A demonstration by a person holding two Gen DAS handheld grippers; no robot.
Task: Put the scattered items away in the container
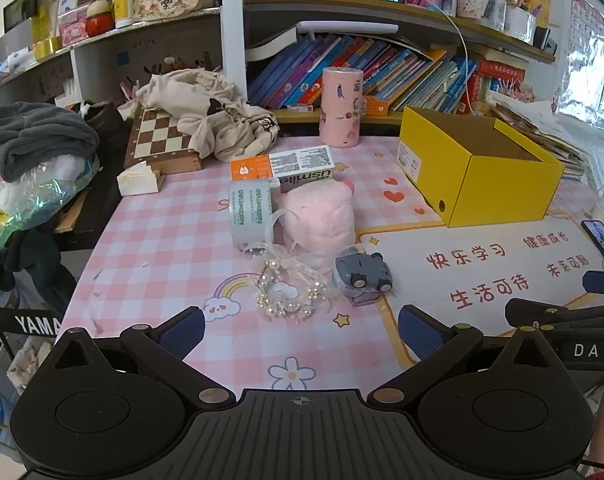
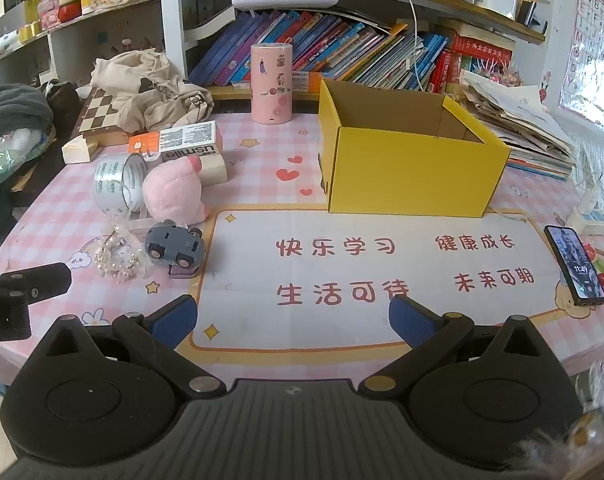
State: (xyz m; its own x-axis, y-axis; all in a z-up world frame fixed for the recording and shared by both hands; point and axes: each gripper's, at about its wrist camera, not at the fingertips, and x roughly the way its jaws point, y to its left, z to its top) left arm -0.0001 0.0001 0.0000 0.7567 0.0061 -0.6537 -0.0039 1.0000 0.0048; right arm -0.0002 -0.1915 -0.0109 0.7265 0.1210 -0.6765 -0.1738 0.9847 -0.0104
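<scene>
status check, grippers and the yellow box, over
Left gripper and right gripper open, empty. Yellow box open, nothing seen inside. Toy car, pearl piece, plush, tape roll clustered, unpicked.

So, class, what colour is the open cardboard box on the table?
Yellow outside, plain brown inside; the box shows best in the right wrist view.

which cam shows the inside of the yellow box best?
Right wrist. The yellow box sits nearly centred there, its open top facing the camera, with brown inner walls visible. In the left wrist view the yellow box sits off right, showing less of its interior.
</scene>
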